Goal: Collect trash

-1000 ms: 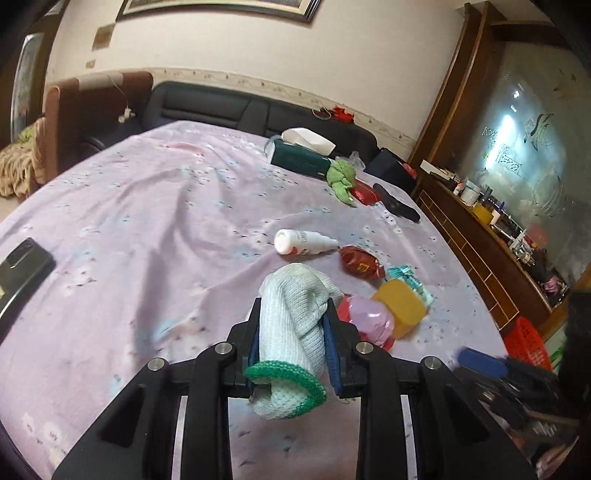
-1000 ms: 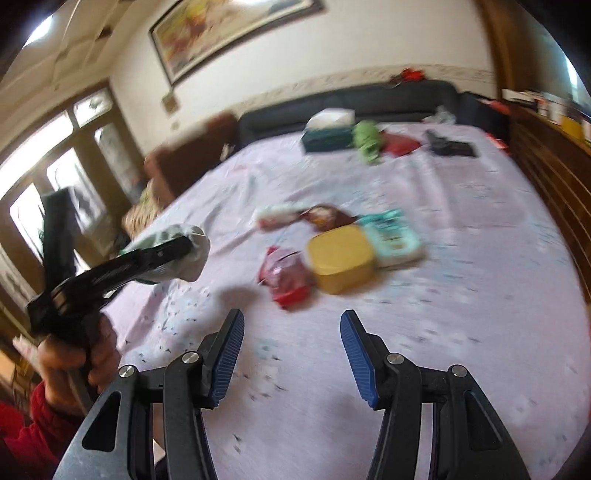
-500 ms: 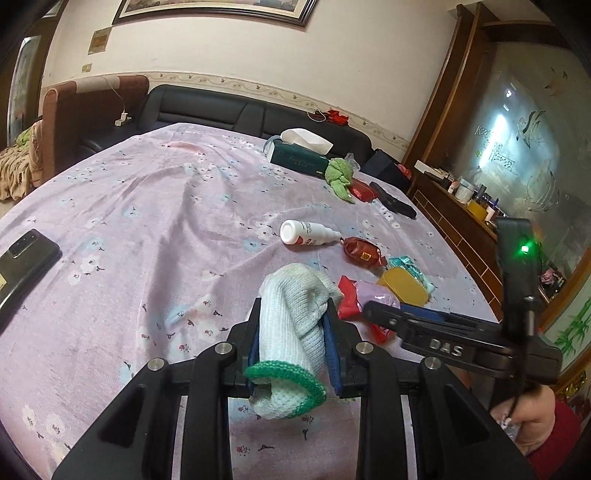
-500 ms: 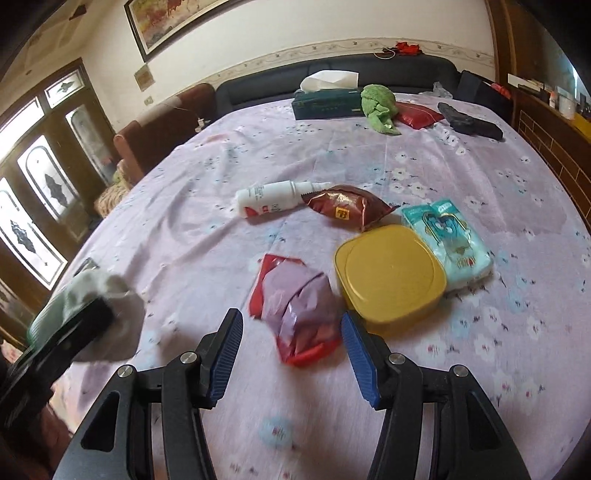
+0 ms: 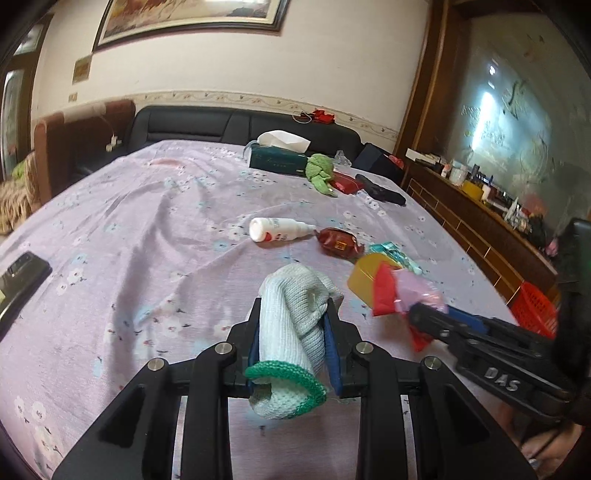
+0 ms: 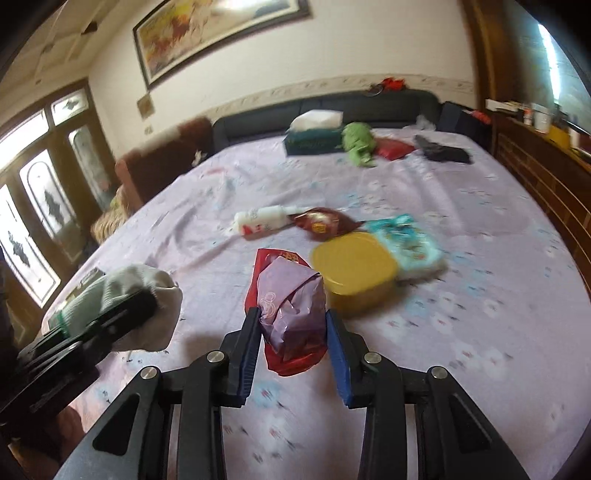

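Left hand-held gripper: clamped on a white knit glove with green cuff, held over the bench.
Right hand-held gripper: jaws just closing, pads pressing a crumpled purple-and-red wrapper.
Wrapper location: front of bench, just beside the yellow container.
Nearby: white bottle, brown packet, teal tissue pack.

Worktop covered in a lilac floral cloth. At its far edge: a dark green tissue box, a crumpled green cloth and a black pouch. A dark phone lies near the left edge. Behind the worktop, a black sofa against the wall; above it, a framed painting. At right, a wooden sideboard and a red basket.
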Demonstrator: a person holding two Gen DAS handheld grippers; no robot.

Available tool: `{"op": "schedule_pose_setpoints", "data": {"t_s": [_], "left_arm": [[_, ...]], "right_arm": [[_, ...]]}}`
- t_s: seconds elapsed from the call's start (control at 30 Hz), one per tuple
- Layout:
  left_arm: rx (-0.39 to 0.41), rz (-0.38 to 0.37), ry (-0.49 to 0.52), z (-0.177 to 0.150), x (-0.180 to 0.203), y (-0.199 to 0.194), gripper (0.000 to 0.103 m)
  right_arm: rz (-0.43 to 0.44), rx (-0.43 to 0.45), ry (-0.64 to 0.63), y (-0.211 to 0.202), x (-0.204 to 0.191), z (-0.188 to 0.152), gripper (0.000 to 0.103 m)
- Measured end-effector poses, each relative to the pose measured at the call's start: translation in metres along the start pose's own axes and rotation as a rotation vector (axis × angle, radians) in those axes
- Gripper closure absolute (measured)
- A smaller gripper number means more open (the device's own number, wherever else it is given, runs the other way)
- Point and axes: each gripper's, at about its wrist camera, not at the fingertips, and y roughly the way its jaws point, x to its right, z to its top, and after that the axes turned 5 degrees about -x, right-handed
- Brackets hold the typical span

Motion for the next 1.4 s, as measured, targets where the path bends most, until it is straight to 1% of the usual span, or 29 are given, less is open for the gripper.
{"op": "schedule_pose_setpoints", "data": {"t_s": [0.13,0.27,0.33,0.5,0.63,0.93,1.4], "left_arm": [[0.017,0.045,0.053,-0.008,0.022,0.003,0.076],[0.015,0.068,0.082,-0.015,0.035,0.007,0.076],[0.014,0.088,0.094,-0.016,0.039,0.010,0.076],[0.012,0.120,0.090,-0.019,0.038,0.014,0.076],[0.006,0.124,0.079,-0.021,0.036,0.016,0.076],[-0.002,0.115,0.089,-0.021,0.037,0.019,0.076],[-0.006,0.116,0.089,-0.023,0.037,0.020,0.076]], "right_arm": [[-0.023,0.043,0.052,-0.019,0.021,-0.012,0.065],[-0.053,0.080,0.077,-0.026,0.037,-0.018,0.065],[-0.041,0.082,0.098,-0.026,0.046,-0.021,0.065],[-0.024,0.080,0.111,-0.023,0.053,-0.025,0.065],[-0.015,0.089,0.114,-0.024,0.054,-0.026,0.065],[-0.023,0.107,0.105,-0.027,0.052,-0.029,0.065],[-0.025,0.106,0.083,-0.027,0.048,-0.030,0.065]]}}
